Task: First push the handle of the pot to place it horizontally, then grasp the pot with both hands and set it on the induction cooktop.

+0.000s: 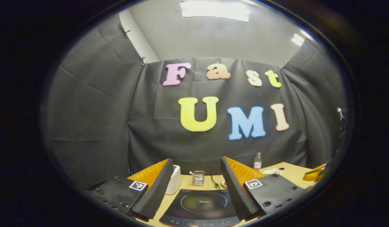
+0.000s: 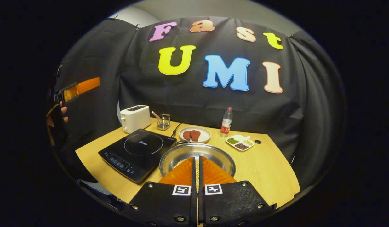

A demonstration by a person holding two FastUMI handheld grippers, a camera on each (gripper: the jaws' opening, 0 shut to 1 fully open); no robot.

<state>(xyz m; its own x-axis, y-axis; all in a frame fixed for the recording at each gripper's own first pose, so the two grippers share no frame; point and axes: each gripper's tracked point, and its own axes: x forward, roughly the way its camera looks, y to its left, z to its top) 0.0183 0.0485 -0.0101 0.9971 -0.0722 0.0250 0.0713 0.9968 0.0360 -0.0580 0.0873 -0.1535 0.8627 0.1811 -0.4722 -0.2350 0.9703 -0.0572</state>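
Observation:
A steel pot (image 2: pixel 220 154) with yellowish grains inside stands on the wooden table (image 2: pixel 270 170), right beside the black induction cooktop (image 2: pixel 137 149). A small loop handle (image 2: pixel 182 142) shows at the pot's far rim. My right gripper (image 2: pixel 196 158) is shut, its orange fingers (image 2: pixel 181 173) reaching over the pot's near side and hiding the near rim. My left gripper (image 1: pixel 197 160) is open and held high, with the cooktop (image 1: pixel 199 205) showing between its fingers. In the right gripper view, the left gripper (image 2: pixel 77 88) and the hand holding it appear at far left.
Behind the cooktop stand a white toaster (image 2: pixel 135 117) and a small utensil holder (image 2: pixel 163 121). A plate of red meat (image 2: pixel 194 135), a water bottle (image 2: pixel 226 122) and a divided dish of beans (image 2: pixel 240 142) sit behind the pot. The table's right edge lies close by.

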